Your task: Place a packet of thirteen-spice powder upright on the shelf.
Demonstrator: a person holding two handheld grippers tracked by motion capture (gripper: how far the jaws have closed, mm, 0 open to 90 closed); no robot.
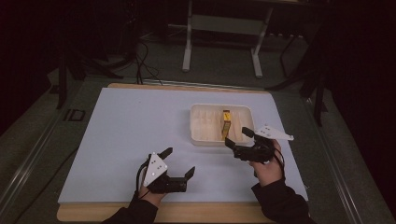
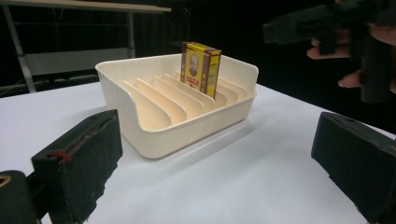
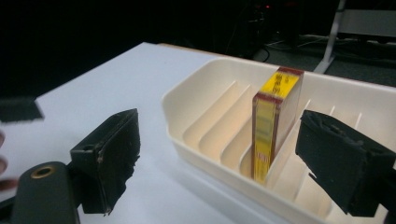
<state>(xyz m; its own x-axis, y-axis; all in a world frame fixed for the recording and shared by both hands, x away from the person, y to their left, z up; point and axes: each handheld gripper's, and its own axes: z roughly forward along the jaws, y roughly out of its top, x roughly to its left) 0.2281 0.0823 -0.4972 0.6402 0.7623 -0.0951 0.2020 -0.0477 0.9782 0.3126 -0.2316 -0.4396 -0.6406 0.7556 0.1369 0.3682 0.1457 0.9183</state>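
A yellow box stands upright in a slot of the cream rack on the white table. The right gripper, jaws wide and empty, hovers just beside the rack; the left gripper rests apart, also released. To finish cleanly, the right should back straight away (any sideways drift could tip the box).

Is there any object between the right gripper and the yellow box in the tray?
Nothing visible blocks it. The right gripper is open at the near edge of the cream tray, and the yellow box stands upright in a slot just ahead; only the low tray wall and thin dividers lie between.
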